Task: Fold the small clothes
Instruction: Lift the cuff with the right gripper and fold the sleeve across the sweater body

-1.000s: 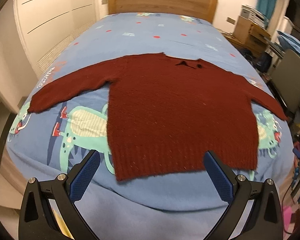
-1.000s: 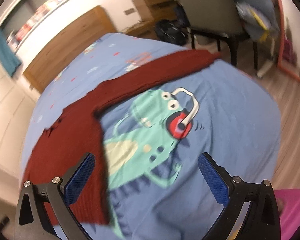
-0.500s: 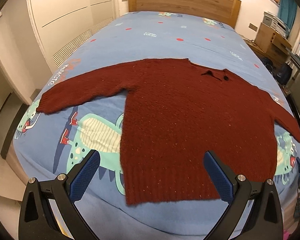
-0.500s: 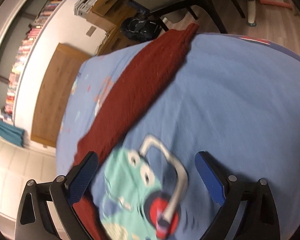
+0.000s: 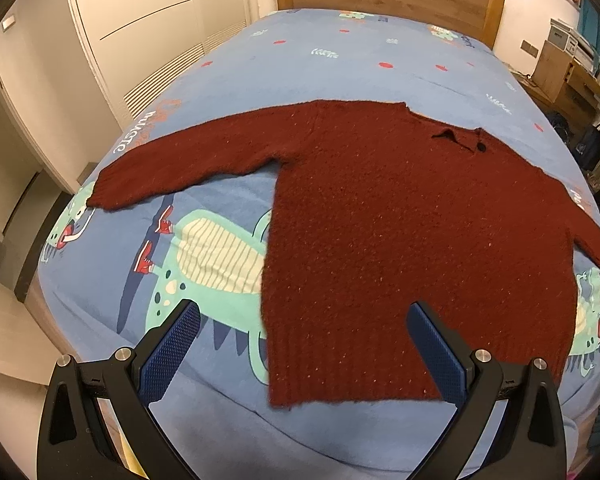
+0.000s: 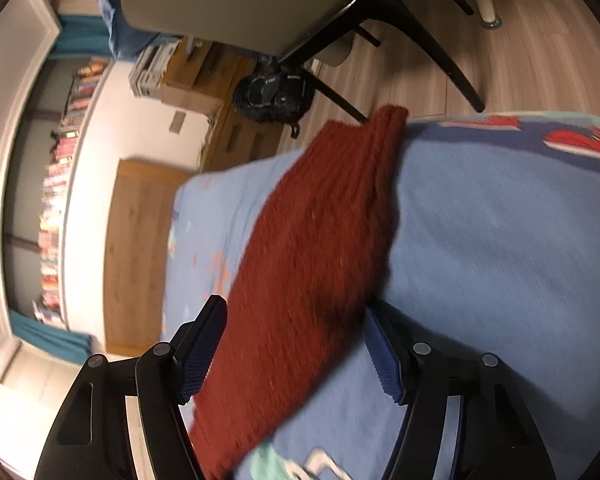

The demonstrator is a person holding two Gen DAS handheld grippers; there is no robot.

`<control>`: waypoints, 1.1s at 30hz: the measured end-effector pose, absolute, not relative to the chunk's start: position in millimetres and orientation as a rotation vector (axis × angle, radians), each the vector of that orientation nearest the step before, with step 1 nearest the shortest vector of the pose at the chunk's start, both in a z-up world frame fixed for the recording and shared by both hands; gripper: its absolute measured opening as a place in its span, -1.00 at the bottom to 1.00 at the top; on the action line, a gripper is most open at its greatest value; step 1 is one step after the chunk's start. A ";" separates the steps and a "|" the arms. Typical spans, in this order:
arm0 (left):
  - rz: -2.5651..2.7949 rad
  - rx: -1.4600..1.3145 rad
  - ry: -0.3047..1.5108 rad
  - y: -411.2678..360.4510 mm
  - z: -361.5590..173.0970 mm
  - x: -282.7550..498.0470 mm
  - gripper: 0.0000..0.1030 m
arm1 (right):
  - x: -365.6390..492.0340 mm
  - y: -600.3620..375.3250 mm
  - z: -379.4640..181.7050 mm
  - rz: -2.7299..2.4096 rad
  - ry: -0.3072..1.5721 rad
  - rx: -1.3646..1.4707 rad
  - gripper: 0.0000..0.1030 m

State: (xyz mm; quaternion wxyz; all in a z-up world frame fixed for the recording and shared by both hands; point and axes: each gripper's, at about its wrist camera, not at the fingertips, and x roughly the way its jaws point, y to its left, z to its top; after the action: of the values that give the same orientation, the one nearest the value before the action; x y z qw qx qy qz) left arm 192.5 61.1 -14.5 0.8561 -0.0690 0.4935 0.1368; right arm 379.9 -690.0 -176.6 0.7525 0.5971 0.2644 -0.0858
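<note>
The dark red sweater (image 5: 400, 240) lies flat on the bed (image 5: 340, 60). My right gripper (image 6: 296, 344), jaws apart, straddles its right sleeve (image 6: 320, 240), whose length runs straight ahead. My left gripper (image 5: 300, 344) hangs open above the hem.

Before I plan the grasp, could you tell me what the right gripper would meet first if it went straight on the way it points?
Probably the sweater's sleeve, which runs between the open fingers of the right gripper toward the cuff; depth is unclear.
</note>
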 end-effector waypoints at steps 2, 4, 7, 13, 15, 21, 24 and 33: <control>0.294 -0.140 1.041 61.6 -15.3 191.4 0.98 | 384.2 -694.2 -179.9 -0.172 0.547 1.332 0.35; 0.301 -0.139 1.041 62.7 -15.5 190.3 0.98 | 389.7 -699.1 -183.2 -0.159 0.521 1.358 0.34; 0.307 -0.142 1.041 64.5 -15.3 189.2 0.98 | 396.9 -706.2 -185.3 -0.160 0.500 1.388 0.12; 0.312 -0.161 1.029 69.9 -12.3 187.1 0.97 | 411.7 -713.7 -186.0 -0.182 0.541 1.436 -0.81; 0.313 -0.171 1.025 72.8 -12.2 186.3 0.97 | 417.6 -713.2 -175.7 -0.163 0.531 1.417 -0.81; 0.301 -0.238 1.024 84.6 -14.0 182.6 0.97 | 436.0 -694.0 -134.1 -0.054 0.507 1.362 -0.83; 0.291 -0.259 1.009 89.6 -11.7 179.2 0.97 | 445.5 -674.8 -113.0 -0.003 0.513 1.342 -0.83; 0.270 -0.341 0.952 118.4 -2.5 161.7 0.96 | 484.8 -566.9 -70.0 0.184 0.599 1.307 -0.83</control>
State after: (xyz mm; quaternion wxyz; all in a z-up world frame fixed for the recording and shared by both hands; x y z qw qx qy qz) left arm 161.6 118.4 -2.5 0.8661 -0.1627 0.4548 0.1288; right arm 484.8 -566.9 -70.0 0.7488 0.5977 0.2739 0.0842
